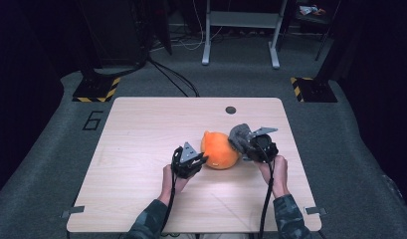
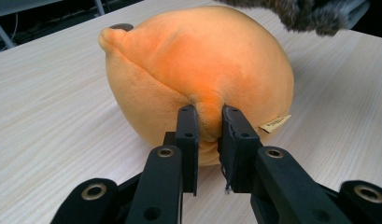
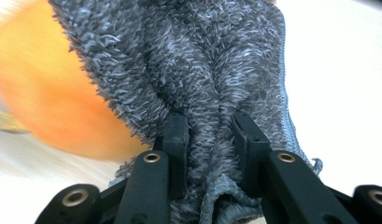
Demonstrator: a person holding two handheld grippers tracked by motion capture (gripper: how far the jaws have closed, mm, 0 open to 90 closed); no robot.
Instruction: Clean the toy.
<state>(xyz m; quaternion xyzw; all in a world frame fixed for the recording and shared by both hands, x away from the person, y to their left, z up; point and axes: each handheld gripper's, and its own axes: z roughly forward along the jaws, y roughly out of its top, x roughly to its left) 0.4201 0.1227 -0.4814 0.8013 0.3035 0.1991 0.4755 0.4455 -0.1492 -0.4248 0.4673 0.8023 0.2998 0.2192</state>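
One orange plush ball [image 2: 198, 70] is sitting mid-table [image 1: 141, 149], round, seamed, small tag at its side. The left gripper [image 2: 208, 126] is pinching a fold of its fabric, jaws nearly closed. One grey fuzzy cloth [image 3: 188, 70] is hanging just beside the ball, bunched in the right gripper [image 3: 209, 135], jaws clamping it narrow. The cloth's shape is hard to make out, possibly a cover; its top is getting cut off in the right gripper view.

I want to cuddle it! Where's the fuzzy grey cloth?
In the high view, the fuzzy grey cloth is right of the orange plush ball, clamped in the right gripper.
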